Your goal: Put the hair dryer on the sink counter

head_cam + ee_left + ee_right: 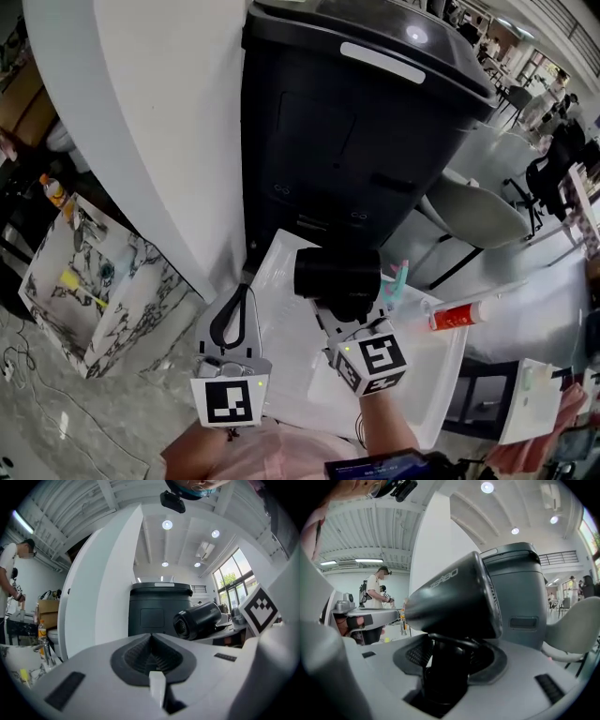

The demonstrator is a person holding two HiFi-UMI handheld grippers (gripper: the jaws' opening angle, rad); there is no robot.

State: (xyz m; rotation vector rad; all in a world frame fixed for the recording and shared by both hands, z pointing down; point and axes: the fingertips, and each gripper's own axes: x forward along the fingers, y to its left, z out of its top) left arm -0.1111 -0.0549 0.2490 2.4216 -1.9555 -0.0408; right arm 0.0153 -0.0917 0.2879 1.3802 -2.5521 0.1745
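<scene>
The black hair dryer [337, 277] hangs above the white sink counter [281, 366], its barrel pointing left. My right gripper [349, 317] is shut on its handle, and in the right gripper view the handle [443, 677] stands between the jaws with the barrel [454, 602] above them. My left gripper [242, 291] hovers just to the dryer's left over the counter's left edge. It is shut, and its dark pads [151, 653] meet with nothing between them. The dryer's nozzle [199, 618] shows to the right in the left gripper view.
A tall black bin [356, 122] stands behind the counter, with a white pillar [159, 122] to its left. A white tube with a red cap [459, 316] and a teal item [398, 278] lie on the counter's right. A marble-patterned unit [47, 291] sits lower left, a chair [478, 211] to the right.
</scene>
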